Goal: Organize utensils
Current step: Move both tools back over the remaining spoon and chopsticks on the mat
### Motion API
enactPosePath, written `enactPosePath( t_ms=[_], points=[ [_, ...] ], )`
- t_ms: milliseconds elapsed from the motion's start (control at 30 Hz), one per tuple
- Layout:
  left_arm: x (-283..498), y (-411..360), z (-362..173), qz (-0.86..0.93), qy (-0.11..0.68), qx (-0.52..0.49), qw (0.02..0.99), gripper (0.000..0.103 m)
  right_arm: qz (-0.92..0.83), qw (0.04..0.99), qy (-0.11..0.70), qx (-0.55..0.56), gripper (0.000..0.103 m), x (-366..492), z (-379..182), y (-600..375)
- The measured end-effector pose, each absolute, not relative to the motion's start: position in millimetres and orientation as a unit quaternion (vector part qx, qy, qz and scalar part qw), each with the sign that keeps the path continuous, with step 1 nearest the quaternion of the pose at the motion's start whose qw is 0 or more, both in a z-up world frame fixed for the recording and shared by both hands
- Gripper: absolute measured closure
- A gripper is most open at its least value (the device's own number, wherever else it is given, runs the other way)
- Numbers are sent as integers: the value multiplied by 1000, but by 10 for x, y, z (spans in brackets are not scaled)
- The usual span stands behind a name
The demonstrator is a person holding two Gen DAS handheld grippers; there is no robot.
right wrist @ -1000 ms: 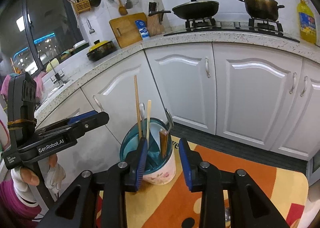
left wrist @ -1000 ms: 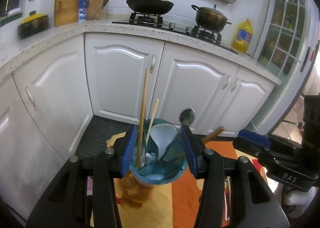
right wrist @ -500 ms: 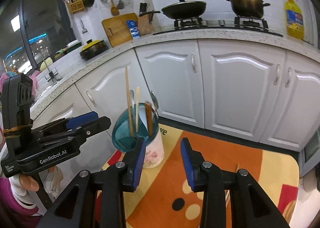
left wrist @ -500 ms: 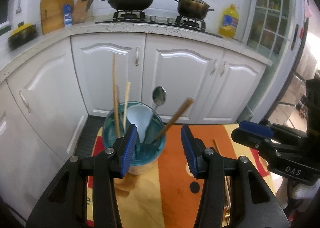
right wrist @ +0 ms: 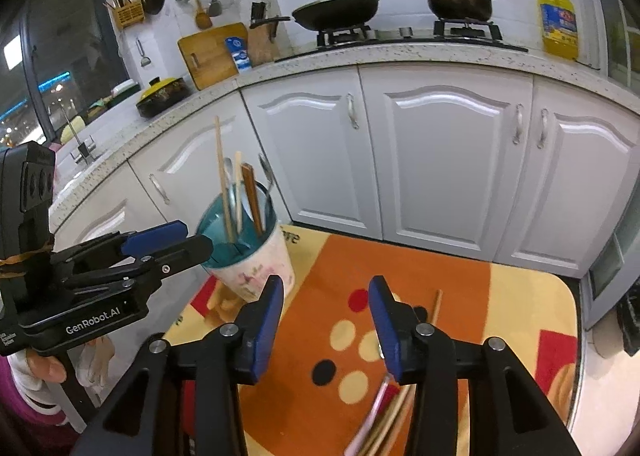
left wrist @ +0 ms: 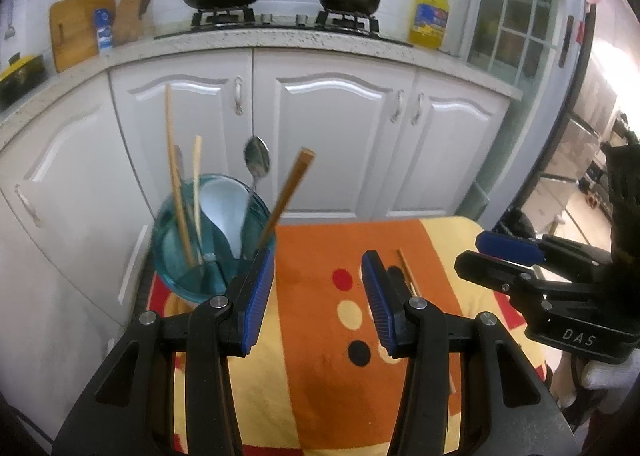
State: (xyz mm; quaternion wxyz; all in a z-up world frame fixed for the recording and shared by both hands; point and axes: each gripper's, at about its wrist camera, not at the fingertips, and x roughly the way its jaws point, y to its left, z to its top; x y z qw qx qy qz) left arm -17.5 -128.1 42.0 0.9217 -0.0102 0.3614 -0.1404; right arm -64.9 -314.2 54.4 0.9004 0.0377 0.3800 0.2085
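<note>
A teal-lined utensil cup (left wrist: 188, 252) (right wrist: 248, 252) stands at the left of an orange and yellow mat (left wrist: 320, 336). It holds chopsticks (left wrist: 174, 176), a metal spoon (left wrist: 256, 160), a white spoon and a brown stick (left wrist: 288, 196). My left gripper (left wrist: 318, 296) is open and empty, just right of the cup. My right gripper (right wrist: 326, 326) is open and empty above the mat. Loose chopsticks (right wrist: 434, 306) and a pink-handled utensil (right wrist: 372, 412) lie on the mat near the right gripper. One chopstick (left wrist: 408, 272) shows in the left wrist view.
White kitchen cabinets (right wrist: 440, 160) stand behind the mat, under a speckled counter (right wrist: 400, 52) with a wok, a pot and an oil bottle (right wrist: 558, 20). The mat's right edge (right wrist: 572, 336) drops to the floor.
Both grippers have pulled back and to the right, away from the cup. The left gripper's jaws, which stood around the cup, are now beside it. More of the mat shows.
</note>
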Motion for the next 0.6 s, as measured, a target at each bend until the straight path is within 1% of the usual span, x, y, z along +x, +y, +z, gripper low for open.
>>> enactPosePath(
  t_ms=[200, 500, 567, 600],
  points=[
    [-186, -1396, 264, -160, 379, -9, 911, 58, 182, 895, 404, 46, 60, -685, 318, -3376],
    [-135, -1622, -152, -203, 436, -3, 877, 58, 129, 874, 466, 51, 61, -647, -335, -3737],
    [-122, -1678, -218, -205, 445, 2, 872, 58, 127, 868, 476, 60, 66, -633, -472, -3787],
    [-115, -1704, -265, -206, 451, 4, 868, 58, 127, 865, 482, 64, 67, -621, -539, -3799]
  ],
)
